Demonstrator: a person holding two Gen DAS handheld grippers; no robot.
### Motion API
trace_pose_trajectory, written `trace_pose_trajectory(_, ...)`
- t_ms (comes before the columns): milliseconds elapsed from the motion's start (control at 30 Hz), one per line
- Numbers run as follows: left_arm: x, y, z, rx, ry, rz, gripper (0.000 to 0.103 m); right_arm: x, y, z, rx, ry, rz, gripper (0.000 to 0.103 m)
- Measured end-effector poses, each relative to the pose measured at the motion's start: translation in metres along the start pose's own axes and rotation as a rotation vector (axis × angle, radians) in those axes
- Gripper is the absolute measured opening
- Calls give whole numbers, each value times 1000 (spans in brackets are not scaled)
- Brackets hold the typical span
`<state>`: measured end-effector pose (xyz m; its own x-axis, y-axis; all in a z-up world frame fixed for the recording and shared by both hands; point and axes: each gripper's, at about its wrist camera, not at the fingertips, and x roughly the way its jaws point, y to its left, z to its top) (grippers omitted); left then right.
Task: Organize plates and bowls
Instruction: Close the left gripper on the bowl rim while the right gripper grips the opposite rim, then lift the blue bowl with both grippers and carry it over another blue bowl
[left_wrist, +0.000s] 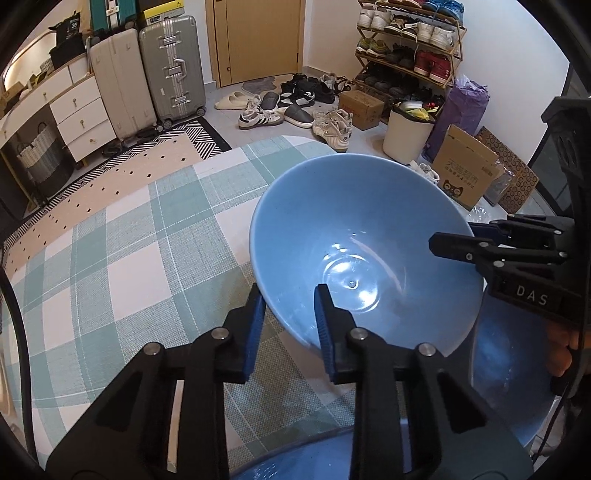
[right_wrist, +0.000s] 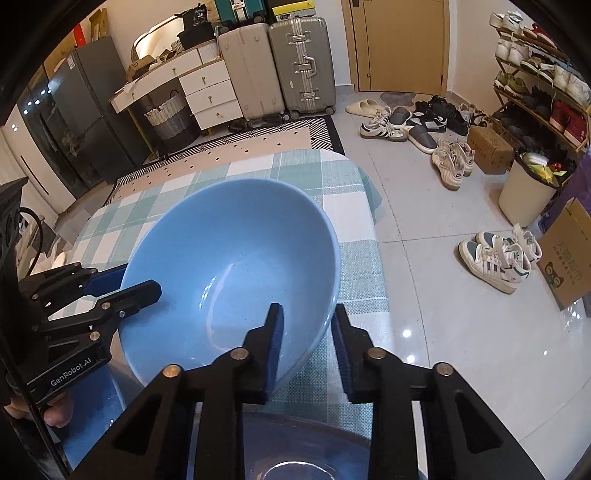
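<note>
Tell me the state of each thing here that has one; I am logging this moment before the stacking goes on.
Blue bowl: empty, tilted, rim pinched on two sides.
Left gripper: shut on the bowl's rim.
Right gripper: shut on the bowl's rim.
Second blue dish: lying on the table under the bowl, partly hidden.
Door: closed.
Bin: open, full.
Suitcases: upright, closed.

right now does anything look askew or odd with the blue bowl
Yes: the blue bowl sits tilted rather than level, pinched at opposite rim edges by the left hand-held gripper and the right hand-held gripper. It overhangs a blue plate on the checked tablecloth. No chips or spills show.
</note>
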<state>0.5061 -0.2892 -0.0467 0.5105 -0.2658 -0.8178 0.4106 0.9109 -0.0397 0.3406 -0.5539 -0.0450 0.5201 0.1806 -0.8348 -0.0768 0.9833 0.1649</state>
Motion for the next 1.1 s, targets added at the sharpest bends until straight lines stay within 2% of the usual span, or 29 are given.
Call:
trace_pose_trajectory(533,-20,-2,0,6,-34,9,22,-14,5,-4,-6,-39,-21,19)
trace_pose_trajectory(1100,-106,-14,-4,14,-150,24,22,-82,21,-10,-25,-137,-10,19)
